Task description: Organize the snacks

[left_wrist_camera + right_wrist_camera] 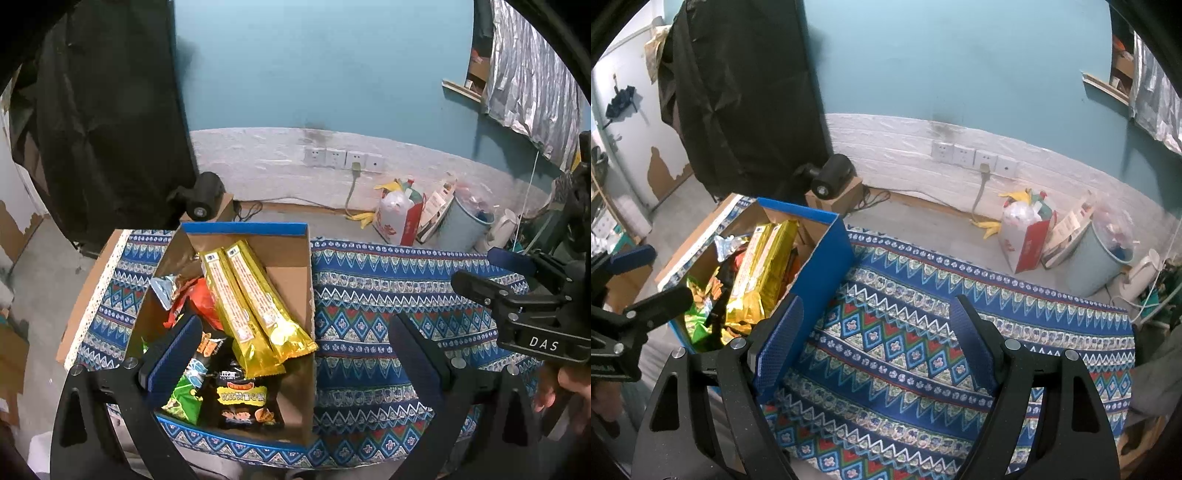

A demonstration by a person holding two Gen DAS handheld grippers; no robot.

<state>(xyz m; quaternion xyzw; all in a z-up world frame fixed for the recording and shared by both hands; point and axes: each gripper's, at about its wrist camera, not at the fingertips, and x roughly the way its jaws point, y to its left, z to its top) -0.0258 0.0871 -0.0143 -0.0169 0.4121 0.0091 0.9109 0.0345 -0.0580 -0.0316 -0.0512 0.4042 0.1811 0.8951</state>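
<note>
A cardboard box [291,254] with blue outer walls is seen on the left part of the worktop [388,291], which is covered by a blue patterned cloth. The snacks are gathered inside the box: two long gold packets [255,306] lie side by side, slanting from the far left toward the near right, on top of a red packet [203,301] and a silver wrapper [164,290]. Nearer, a black packet [242,402] and a green packet [184,397] are found.

The left claw [295,354] is held wide apart with nothing gripped; its left pad is poised above the near-left packets, its right pad above bare cloth right of the box.

The right claw [875,343] is likewise spread wide and empty, over the cloth just right of the box's blue wall [827,266].
</note>
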